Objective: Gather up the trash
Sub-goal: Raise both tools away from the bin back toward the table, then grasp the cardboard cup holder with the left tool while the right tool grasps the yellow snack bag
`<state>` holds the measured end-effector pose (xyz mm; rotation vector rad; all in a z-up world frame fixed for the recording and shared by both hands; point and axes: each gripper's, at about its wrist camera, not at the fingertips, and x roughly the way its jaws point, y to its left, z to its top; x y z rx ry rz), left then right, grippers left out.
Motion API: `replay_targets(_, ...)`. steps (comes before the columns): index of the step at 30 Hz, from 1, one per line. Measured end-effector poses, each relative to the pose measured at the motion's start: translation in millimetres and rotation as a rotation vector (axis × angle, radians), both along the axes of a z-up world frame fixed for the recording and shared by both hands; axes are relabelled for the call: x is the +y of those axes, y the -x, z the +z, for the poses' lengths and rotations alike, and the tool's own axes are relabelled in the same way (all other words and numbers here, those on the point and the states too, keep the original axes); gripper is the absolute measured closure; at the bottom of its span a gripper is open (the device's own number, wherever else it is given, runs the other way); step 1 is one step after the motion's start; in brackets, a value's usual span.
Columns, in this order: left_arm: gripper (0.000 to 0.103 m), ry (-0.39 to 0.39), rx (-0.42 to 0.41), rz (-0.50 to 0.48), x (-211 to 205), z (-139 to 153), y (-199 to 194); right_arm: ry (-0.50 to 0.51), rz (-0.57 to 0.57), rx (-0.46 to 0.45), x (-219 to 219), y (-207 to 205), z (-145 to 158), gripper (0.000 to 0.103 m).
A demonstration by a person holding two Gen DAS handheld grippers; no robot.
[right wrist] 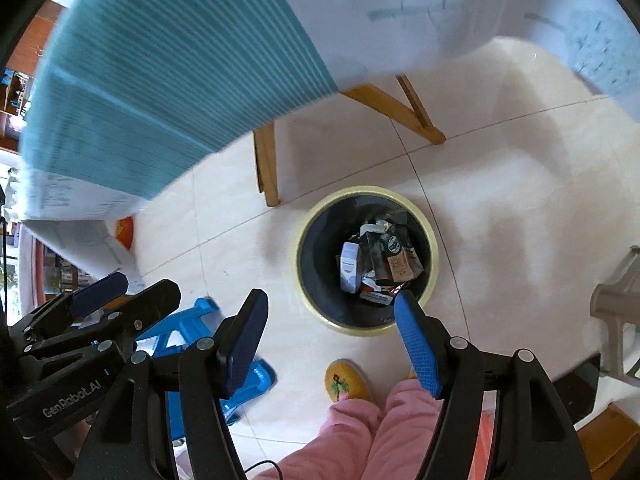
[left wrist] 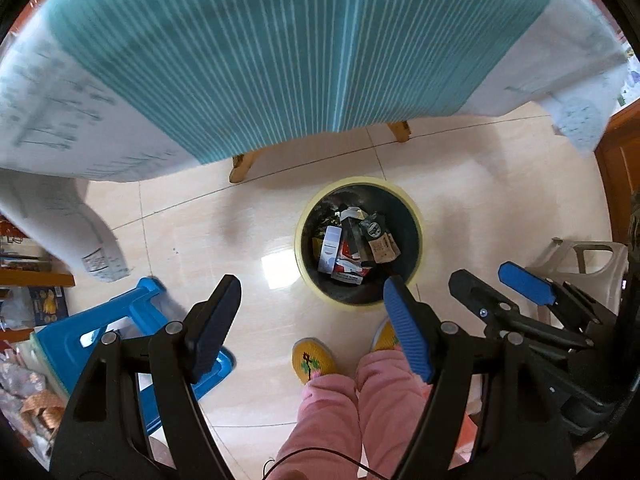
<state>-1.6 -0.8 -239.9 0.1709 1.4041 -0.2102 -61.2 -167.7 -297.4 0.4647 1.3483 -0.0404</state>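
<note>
A round bin with a pale yellow rim (left wrist: 416,216) (right wrist: 431,236) stands on the tiled floor, lined in black. Inside lie several pieces of trash (left wrist: 352,246) (right wrist: 378,260): small cartons, a brown packet, crumpled wrappers. My left gripper (left wrist: 312,312) is open and empty, held above the floor just near side of the bin. My right gripper (right wrist: 330,328) is open and empty, also above the bin's near rim; it shows at the right of the left wrist view (left wrist: 496,280). The left gripper shows at the left of the right wrist view (right wrist: 132,284).
A table with a teal striped cloth (left wrist: 256,48) (right wrist: 160,92) and wooden legs (right wrist: 268,168) stands beyond the bin. A blue plastic stool (left wrist: 132,332) (right wrist: 192,344) is at left, a grey stool (left wrist: 584,268) at right. The person's pink trousers (left wrist: 360,408) and yellow slippers (right wrist: 348,380) are below.
</note>
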Motion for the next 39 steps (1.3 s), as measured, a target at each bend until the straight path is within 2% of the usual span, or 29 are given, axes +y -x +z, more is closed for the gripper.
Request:
replay_targets(5, 0.032, 0.019, -0.028, -0.028, 9, 63, 14, -0.005, 0.001, -0.024, 6, 11, 57, 0.036)
replay_targets(12, 0.032, 0.08, -0.118, -0.066, 29, 166, 23, 0.015, 0.005, -0.115, 14, 27, 162, 0.035)
replay_targets(16, 0.032, 0.125, -0.207, -0.088, 45, 227, 24, 0.041, -0.012, -0.2, 16, 33, 227, 0.034)
replay_targets(20, 0.032, 0.155, -0.301, -0.102, 56, 274, 20, 0.083, -0.023, -0.286, 17, 29, 286, 0.034)
replay_targets(25, 0.032, 0.173, -0.389, -0.116, 64, 318, 5, 0.156, -0.01, -0.389, 20, 16, 350, 0.034)
replay_targets(31, 0.032, 0.182, -0.423, -0.105, 72, 347, -27, 0.184, 0.008, -0.45, 18, -6, 396, 0.032)
replay_targets(33, 0.032, 0.185, -0.423, -0.089, 75, 351, -40, 0.176, 0.003, -0.444, 15, -21, 399, 0.024)
replay_targets(39, 0.032, 0.18, -0.402, -0.033, 72, 344, -93, 0.121, -0.01, -0.426, -8, -89, 383, 0.024)
